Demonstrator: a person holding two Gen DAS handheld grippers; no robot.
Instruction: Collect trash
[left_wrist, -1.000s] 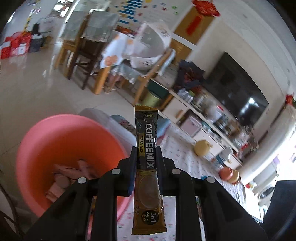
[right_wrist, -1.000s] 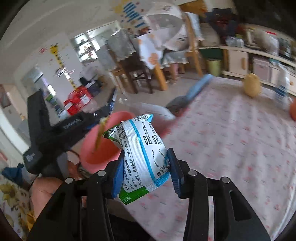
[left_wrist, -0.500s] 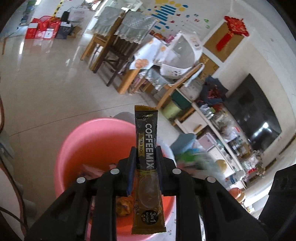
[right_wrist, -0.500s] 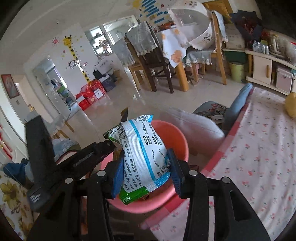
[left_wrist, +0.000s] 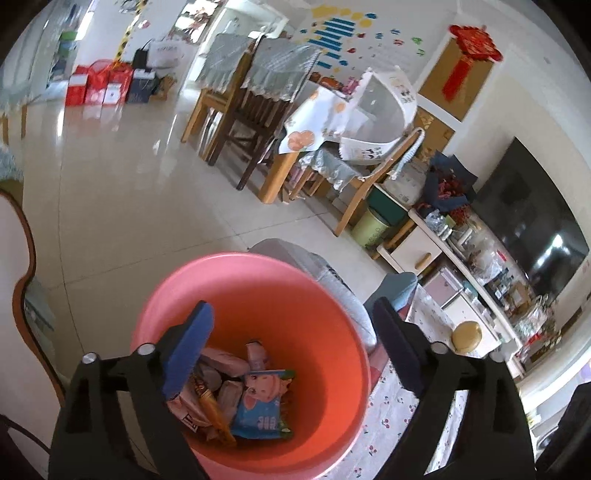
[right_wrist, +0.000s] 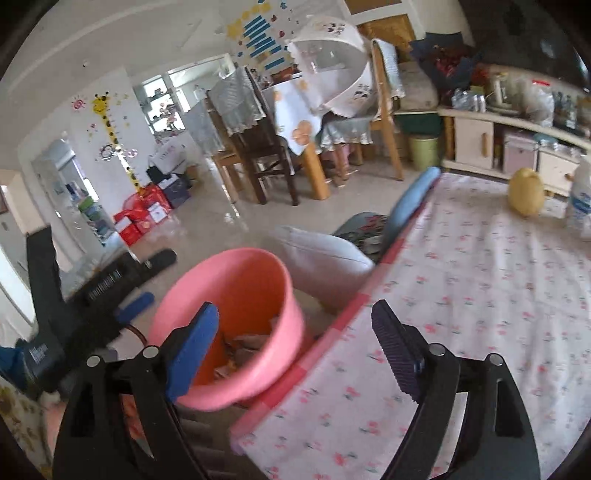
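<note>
A yellow, perhaps gourd-like object sits on the floral tablecloth.

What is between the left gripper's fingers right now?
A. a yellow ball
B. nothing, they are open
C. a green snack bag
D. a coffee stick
B. The left gripper has its jaws wide apart with nothing between them, having just been opening; only the pink bucket with wrappers in it shows through the gap.
</note>
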